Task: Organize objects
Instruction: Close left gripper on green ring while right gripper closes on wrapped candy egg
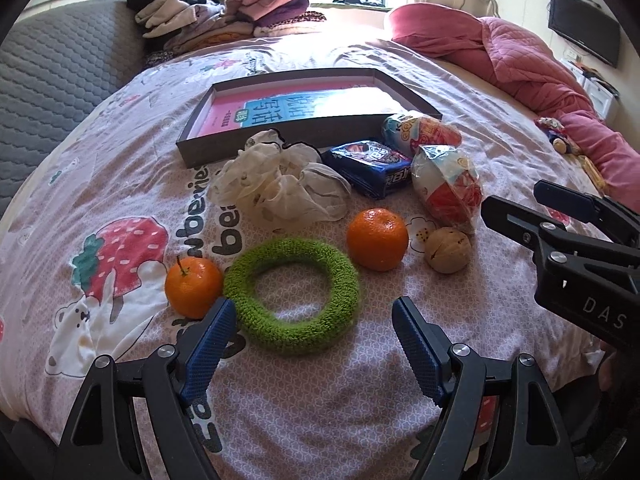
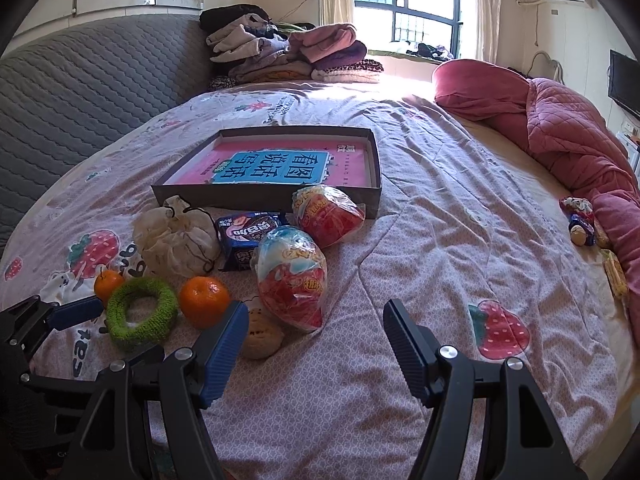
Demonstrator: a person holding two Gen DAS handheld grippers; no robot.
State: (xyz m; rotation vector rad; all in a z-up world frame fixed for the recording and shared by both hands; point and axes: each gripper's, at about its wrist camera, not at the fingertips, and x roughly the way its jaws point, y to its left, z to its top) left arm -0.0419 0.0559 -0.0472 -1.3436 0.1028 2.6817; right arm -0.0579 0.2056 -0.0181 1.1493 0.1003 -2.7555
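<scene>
On the bed, both grippers, left gripper (image 1: 314, 312) and right gripper (image 2: 314, 316), are hovering with jaws apart; only the right view is showing the walnut (image 2: 262, 334) touching its fingertip.

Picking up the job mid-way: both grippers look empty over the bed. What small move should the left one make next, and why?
Probably ease the left gripper forward and down onto the near rim of the green knitted ring. Its jaws stand open and empty right at the ring, the closest loose item, and the box behind holds only a book.

Bare bedspread (image 2: 460, 240) right of snack bags (image 2: 292, 280); clutter (image 1: 304, 216) fronts tray (image 1: 256, 136).
</scene>
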